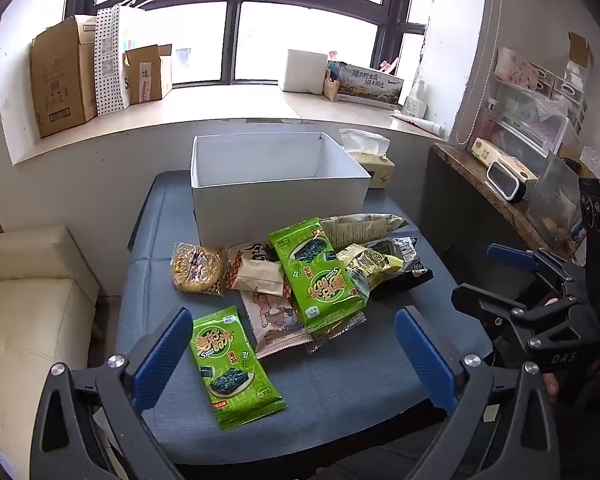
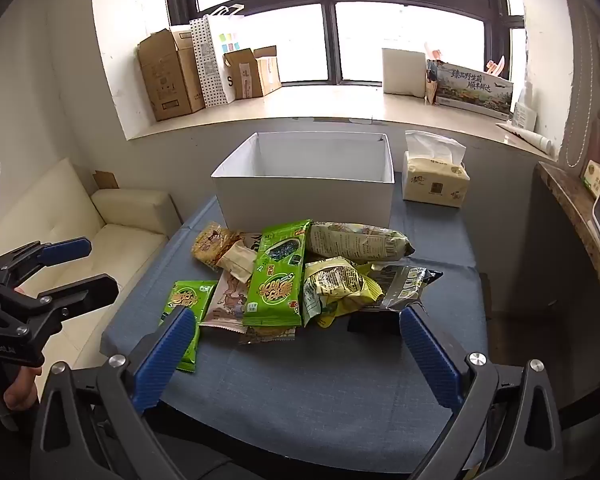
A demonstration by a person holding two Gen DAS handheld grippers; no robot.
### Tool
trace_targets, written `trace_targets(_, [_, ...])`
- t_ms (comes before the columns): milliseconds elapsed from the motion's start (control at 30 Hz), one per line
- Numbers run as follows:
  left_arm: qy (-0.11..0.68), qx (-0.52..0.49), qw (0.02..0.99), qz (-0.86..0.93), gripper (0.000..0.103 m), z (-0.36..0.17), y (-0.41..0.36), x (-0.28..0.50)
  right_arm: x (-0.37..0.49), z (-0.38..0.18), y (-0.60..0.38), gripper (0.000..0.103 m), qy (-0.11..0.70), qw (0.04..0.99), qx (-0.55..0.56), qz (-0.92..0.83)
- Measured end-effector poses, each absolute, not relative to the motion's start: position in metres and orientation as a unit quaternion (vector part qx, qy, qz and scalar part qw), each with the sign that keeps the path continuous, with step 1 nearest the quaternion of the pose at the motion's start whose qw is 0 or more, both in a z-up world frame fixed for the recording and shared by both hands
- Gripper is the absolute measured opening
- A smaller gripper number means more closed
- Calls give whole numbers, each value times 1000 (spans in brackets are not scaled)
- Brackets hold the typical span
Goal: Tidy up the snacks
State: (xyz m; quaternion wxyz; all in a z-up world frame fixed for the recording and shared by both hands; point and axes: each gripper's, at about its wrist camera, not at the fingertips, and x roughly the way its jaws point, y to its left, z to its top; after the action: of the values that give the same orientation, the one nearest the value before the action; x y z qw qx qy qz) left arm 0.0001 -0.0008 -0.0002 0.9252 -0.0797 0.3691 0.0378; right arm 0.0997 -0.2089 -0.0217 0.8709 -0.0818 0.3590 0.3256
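Observation:
A pile of snack packets lies on the blue table (image 1: 340,384) in front of an empty white box (image 1: 276,184), also seen in the right wrist view (image 2: 308,196). One green seaweed packet (image 1: 236,364) lies apart at the near left; it also shows in the right wrist view (image 2: 188,312). A second green packet (image 1: 320,276) tops the pile, also in the right wrist view (image 2: 278,276). My left gripper (image 1: 296,356) is open and empty, above the near packet. My right gripper (image 2: 296,352) is open and empty, short of the pile.
A tissue pack (image 2: 436,180) stands right of the box. A cream sofa (image 1: 24,320) is left of the table. A wooden shelf (image 1: 492,184) with a small clock is on the right. Cardboard boxes (image 1: 64,76) line the windowsill behind.

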Motion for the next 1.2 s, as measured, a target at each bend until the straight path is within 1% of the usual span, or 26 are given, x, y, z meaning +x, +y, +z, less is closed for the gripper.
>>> trace_targets(600, [360, -84, 928, 36, 103, 3, 1, 1, 100, -22, -210, 103, 363, 870, -80, 323])
trace_targets(1200, [363, -61, 929, 38, 103, -1, -7, 4, 100, -23, -211, 103, 364, 870, -77, 323])
